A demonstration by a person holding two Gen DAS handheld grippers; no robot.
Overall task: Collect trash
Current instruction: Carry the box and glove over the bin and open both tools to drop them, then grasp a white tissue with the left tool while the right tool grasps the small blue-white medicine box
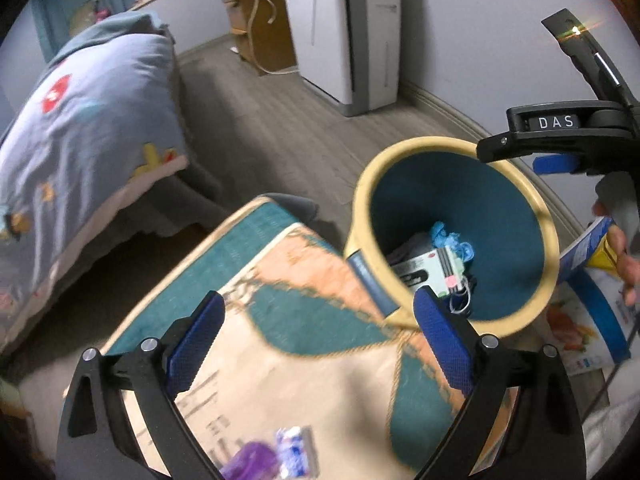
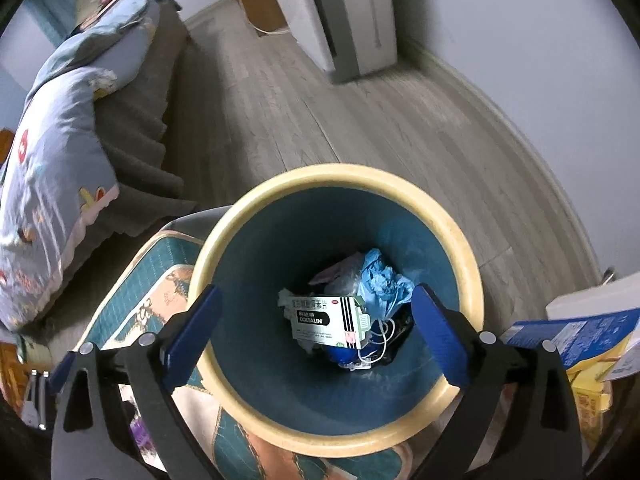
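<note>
A round bin with a cream rim [image 2: 340, 172] and a dark teal inside stands on a patterned rug [image 1: 280, 280]. At its bottom lie a white medicine box [image 2: 320, 320], crumpled blue material [image 2: 380, 280] and a thin white cord. My right gripper [image 2: 316, 292] hangs open straight above the bin's mouth, nothing between its blue pads. My left gripper [image 1: 320, 298] is open too, over the rug just left of the bin [image 1: 456, 148], with empty jaws. A purple and white wrapper [image 1: 280, 456] lies blurred on the rug near the bottom edge of the left wrist view.
A bed with a light blue quilt [image 1: 80, 140] fills the left side. A white appliance [image 1: 340, 32] and a wooden cabinet [image 1: 256, 20] stand against the far wall. Blue and yellow packages [image 2: 580, 340] lie right of the bin, near a person's fingers [image 1: 624, 264].
</note>
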